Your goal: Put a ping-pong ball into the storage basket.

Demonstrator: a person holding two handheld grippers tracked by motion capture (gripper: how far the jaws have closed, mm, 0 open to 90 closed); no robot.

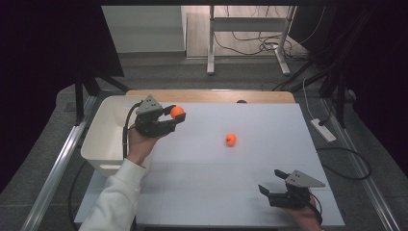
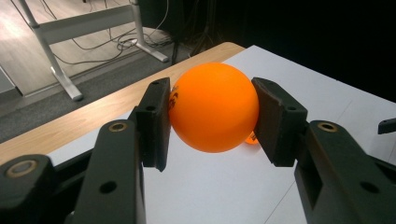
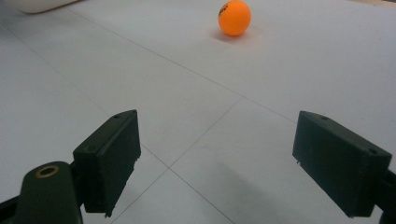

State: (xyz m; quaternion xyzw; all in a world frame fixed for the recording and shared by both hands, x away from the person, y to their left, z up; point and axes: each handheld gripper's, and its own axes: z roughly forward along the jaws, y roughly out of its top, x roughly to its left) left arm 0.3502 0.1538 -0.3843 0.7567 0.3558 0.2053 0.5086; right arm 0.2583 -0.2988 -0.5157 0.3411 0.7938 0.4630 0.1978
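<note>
An orange ball (image 1: 177, 112) is clamped between the jaws of the left tool (image 1: 176, 116), which is held above the white bench (image 1: 231, 192) at about ten o'clock, just beside a white tub (image 1: 103, 137) standing at the bench's nine o'clock edge. In the left gripper view the ball (image 2: 214, 106) is seen pressed on both sides by the black pads (image 2: 156, 122), clear of the bench surface below.

A second orange ball (image 1: 231, 139) is seen resting on the bench near its middle, slightly toward one o'clock, well apart from both tools. In the right gripper view it (image 3: 234, 17) lies ahead at twelve o'clock.

The right tool (image 1: 272, 182) is held low at about five o'clock of the bench, its jaws spread wide with nothing between them; bare bench (image 3: 280, 70) is seen through the gap.
</note>
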